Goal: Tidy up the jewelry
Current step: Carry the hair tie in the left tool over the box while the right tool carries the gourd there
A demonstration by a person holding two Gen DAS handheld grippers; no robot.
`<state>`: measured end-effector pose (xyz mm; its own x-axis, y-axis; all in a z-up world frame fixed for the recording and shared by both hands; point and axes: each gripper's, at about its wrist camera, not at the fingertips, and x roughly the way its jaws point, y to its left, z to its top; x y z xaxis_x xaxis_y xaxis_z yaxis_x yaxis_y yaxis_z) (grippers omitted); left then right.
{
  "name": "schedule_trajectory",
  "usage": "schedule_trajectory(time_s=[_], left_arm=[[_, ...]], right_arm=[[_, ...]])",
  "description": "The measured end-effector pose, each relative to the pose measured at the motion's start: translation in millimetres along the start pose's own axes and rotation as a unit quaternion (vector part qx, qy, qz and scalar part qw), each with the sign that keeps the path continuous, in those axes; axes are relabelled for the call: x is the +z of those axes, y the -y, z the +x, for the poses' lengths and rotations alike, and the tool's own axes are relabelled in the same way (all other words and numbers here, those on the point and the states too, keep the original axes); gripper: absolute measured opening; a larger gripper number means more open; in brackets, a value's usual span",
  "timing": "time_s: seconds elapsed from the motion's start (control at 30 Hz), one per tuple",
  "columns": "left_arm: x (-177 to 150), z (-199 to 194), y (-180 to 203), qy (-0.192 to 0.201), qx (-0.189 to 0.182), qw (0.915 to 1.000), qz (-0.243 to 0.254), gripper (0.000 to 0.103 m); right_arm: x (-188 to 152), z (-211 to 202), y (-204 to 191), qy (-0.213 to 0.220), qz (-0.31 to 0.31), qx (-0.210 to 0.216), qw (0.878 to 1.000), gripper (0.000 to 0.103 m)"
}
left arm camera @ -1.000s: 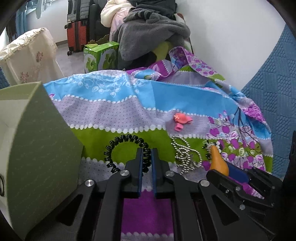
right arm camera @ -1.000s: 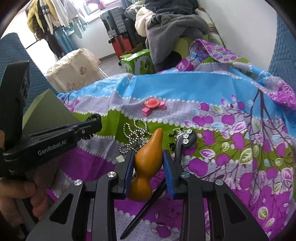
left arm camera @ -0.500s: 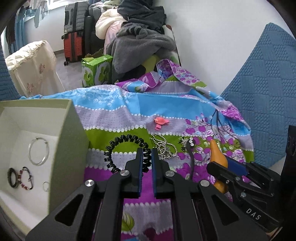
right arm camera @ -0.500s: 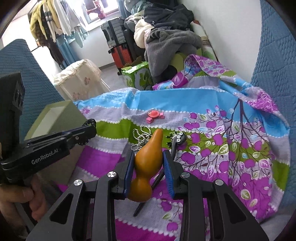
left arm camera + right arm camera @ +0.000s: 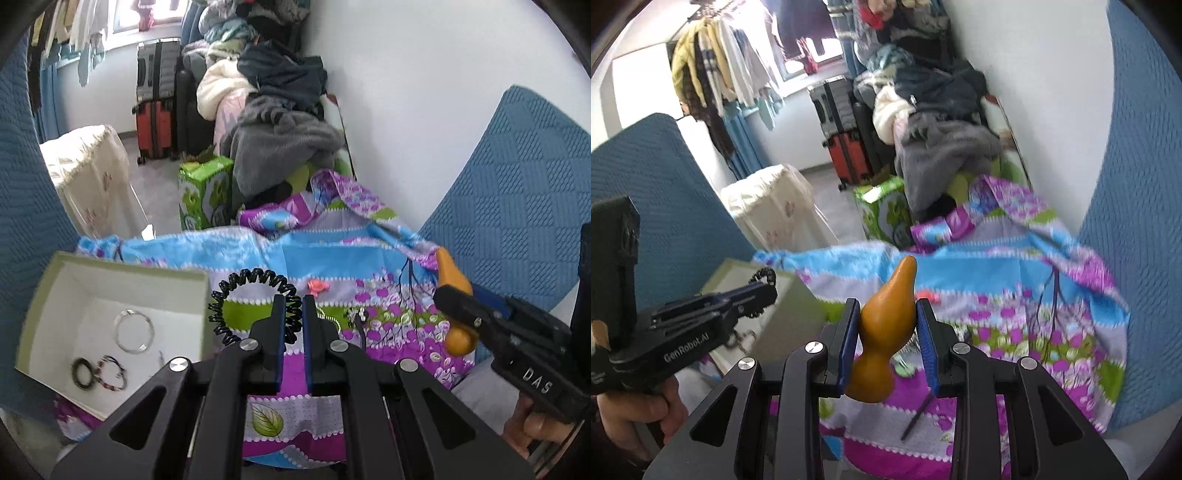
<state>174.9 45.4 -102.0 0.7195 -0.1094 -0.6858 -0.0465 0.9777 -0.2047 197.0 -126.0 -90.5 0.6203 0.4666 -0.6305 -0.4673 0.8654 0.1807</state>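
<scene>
1. Both grippers have risen off the patterned cloth (image 5: 332, 254) since a second ago, carrying their loads up.
2. Left gripper (image 5: 293, 306) is pinched on the black coil hair tie (image 5: 236, 280), which hangs beside the open box (image 5: 122, 267) at the cloth's left edge.
3. Right gripper (image 5: 886, 321) clamps the orange gourd-shaped piece (image 5: 882, 325) between its blue pads.
4. Inside the box lie a silver bangle (image 5: 133, 330) and two bracelets (image 5: 98, 373).
5. A pink clip (image 5: 317, 286) rests farther back on the cloth.

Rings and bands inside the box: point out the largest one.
The thin silver bangle, lying farthest back on the box floor. The dark band and the beaded bracelet nearer the front are clearly smaller loops.
</scene>
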Motion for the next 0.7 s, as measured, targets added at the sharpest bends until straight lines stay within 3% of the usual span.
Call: schedule_trajectory(time_s=[0.33, 0.7], left_arm=[[31.2, -54.6, -35.4, 0.049, 0.033, 0.9983, -0.001, 0.008], [23.8, -83.2, -97.9, 0.058, 0.070, 0.9954, -0.030, 0.008]], right_arm=[[45.9, -25.8, -53.0, 0.040, -0.029, 0.023, 0.998, 0.029], [58.0, -3.4, -118.4, 0.036, -0.063, 0.066, 0.995, 0.029]])
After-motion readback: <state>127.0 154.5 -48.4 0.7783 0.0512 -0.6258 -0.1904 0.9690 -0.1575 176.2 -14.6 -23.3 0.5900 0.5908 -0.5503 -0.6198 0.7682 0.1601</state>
